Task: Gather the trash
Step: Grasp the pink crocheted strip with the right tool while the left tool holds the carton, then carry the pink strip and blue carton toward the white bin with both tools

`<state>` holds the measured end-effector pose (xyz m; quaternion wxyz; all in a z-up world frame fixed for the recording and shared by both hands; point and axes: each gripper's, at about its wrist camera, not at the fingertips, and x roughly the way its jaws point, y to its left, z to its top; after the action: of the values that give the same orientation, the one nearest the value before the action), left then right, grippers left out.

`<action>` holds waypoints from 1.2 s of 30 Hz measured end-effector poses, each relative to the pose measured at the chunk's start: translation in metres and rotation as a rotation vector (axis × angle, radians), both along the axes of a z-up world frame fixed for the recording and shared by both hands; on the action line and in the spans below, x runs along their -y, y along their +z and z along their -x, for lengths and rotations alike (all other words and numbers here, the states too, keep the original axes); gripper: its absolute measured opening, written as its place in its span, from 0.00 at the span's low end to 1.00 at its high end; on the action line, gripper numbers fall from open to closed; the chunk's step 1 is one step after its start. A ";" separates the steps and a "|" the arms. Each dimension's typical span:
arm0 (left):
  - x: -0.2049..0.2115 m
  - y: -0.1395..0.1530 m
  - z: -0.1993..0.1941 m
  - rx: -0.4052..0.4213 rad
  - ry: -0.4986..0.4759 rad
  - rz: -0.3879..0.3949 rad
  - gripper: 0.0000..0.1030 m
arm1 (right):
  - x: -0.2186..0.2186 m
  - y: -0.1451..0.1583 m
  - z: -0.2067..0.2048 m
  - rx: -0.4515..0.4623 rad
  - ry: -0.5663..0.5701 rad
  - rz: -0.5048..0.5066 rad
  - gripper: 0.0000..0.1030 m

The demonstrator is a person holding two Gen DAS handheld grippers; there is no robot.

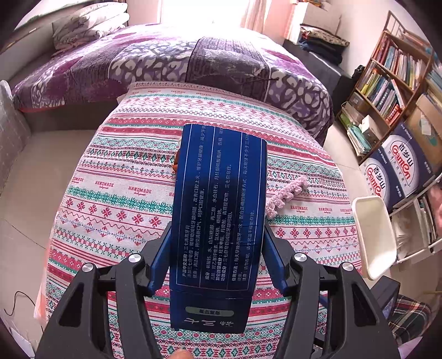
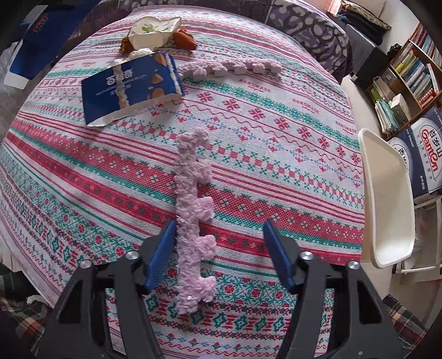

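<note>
Left gripper (image 1: 216,245) was clamped on a blue box (image 1: 218,221), held above the patterned desk (image 1: 116,198). Right gripper (image 2: 219,234) was wide open, empty, straddling a pink fuzzy strip (image 2: 193,215) on the desk; a snack wrapper (image 2: 129,88) lay beyond.

Daylight enters from a window (image 1: 204,11) far ahead of the left jaws and is overexposed to plain white, washing out the bedding (image 1: 165,55) below it. Both views are bright and sharp at centre, with soft, faint shadows. Fisheye distortion bows the tablecloth (image 2: 276,165) and bookshelf (image 1: 392,71); corners vignette black.
</note>
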<state>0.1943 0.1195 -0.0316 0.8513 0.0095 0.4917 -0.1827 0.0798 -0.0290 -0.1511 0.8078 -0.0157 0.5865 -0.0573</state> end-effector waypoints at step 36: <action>0.033 0.030 0.014 0.347 0.381 -0.089 0.57 | 0.075 0.118 -0.070 0.493 -0.305 -0.003 0.21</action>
<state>0.1808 0.0866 -0.0017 0.9408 -0.0147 0.3386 0.0069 0.1502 -0.1044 -0.0333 0.9080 0.0884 0.3681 -0.1795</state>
